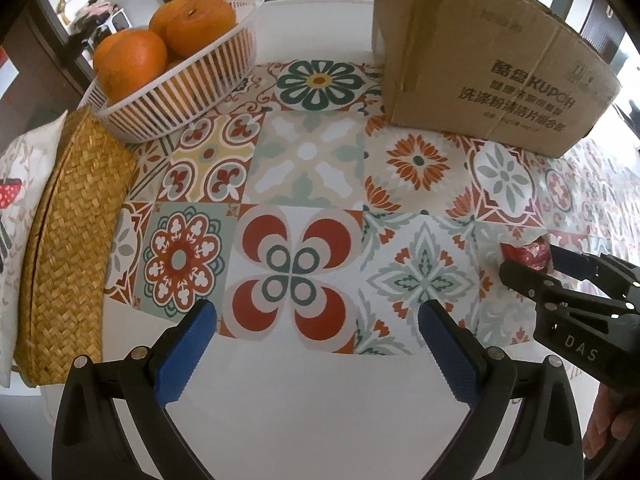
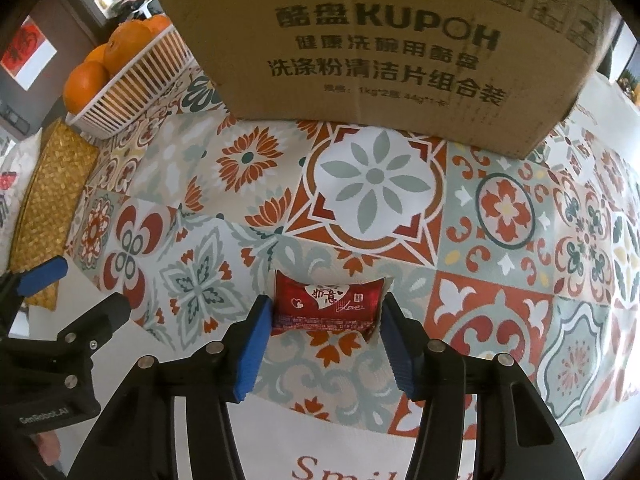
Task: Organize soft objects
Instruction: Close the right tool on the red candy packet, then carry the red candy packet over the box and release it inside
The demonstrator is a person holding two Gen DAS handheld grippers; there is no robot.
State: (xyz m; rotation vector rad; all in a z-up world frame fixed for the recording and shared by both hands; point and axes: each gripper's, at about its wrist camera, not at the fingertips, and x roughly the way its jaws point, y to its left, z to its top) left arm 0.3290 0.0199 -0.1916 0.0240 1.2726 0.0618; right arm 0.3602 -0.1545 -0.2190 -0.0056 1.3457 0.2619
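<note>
A small red packet [image 2: 326, 304] with a white heart label is held between the blue pads of my right gripper [image 2: 325, 312], which is shut on its two ends just above the patterned tablecloth. The packet also shows in the left wrist view [image 1: 526, 254], at the far right behind the right gripper's black fingers [image 1: 520, 276]. My left gripper [image 1: 318, 322] is open and empty, low over the near edge of the cloth. A brown cardboard box [image 2: 380, 40] stands behind the packet; it also shows in the left wrist view [image 1: 488, 60].
A white slatted basket [image 1: 180, 92] of oranges [image 1: 200, 24] stands at the back left. A woven straw mat [image 1: 68, 240] and a printed cushion [image 1: 16, 200] lie along the left edge. The left gripper shows at the left in the right wrist view [image 2: 60, 304].
</note>
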